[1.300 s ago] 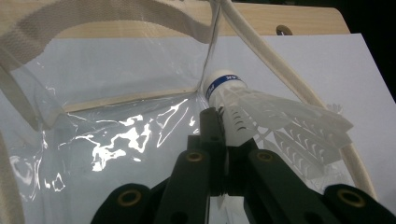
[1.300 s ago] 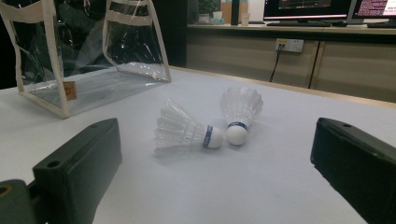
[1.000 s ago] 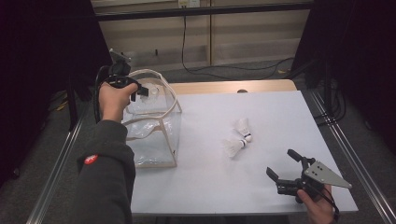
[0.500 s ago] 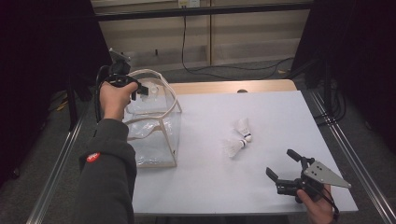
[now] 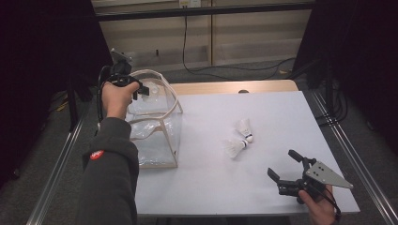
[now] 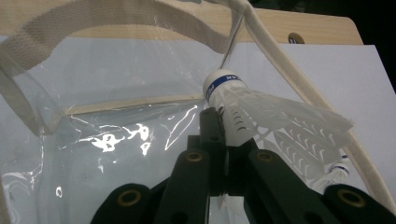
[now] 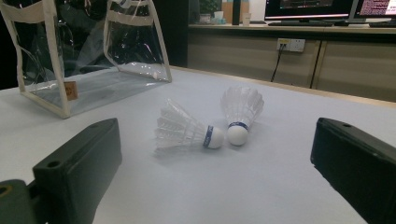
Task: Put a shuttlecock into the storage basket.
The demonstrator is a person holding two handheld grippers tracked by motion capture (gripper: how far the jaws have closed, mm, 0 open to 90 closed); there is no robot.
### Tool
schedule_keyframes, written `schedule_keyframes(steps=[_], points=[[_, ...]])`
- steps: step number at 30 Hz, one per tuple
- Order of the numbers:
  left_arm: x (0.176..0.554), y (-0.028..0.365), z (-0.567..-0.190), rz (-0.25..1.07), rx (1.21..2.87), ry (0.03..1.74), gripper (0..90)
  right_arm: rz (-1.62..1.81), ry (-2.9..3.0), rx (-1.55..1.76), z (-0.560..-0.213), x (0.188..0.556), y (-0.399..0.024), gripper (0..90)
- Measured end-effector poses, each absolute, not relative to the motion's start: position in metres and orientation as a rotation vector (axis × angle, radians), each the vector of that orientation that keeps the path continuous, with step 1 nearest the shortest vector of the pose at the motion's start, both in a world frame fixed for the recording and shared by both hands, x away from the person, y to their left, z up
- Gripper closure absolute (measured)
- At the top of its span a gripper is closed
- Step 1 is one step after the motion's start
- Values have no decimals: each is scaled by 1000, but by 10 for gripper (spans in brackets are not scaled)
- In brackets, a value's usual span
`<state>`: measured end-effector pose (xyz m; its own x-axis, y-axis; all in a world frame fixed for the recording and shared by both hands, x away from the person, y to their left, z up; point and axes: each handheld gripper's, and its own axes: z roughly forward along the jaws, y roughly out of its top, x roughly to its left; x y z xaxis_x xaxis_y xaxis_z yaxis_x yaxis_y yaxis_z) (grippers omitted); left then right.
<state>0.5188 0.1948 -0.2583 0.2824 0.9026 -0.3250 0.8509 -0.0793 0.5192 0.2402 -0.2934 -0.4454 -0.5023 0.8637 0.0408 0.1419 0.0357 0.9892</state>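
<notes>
On the white surface (image 5: 234, 187), a clear bag (image 5: 155, 126) with cream straps stands at the left. Above its mouth, the left gripper (image 5: 141, 89) is clamped on a shuttlecock (image 6: 247, 107). Two more shuttlecocks (image 5: 239, 138) lie touching mid-surface, near the right gripper (image 5: 285, 165), whose jaws stand wide apart, empty.

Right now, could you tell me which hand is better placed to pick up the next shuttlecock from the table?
The right. Its right gripper is open and empty, low over the table, facing the two shuttlecocks. The left gripper is shut on a shuttlecock above the clear bag.
</notes>
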Motion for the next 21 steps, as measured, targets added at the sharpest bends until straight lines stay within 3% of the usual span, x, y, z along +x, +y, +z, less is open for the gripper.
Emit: schedule_keyframes(steps=[21], points=[[523,190,-264,106,1941,1577,895,1525,1705,1026,-445,240,-293,19]])
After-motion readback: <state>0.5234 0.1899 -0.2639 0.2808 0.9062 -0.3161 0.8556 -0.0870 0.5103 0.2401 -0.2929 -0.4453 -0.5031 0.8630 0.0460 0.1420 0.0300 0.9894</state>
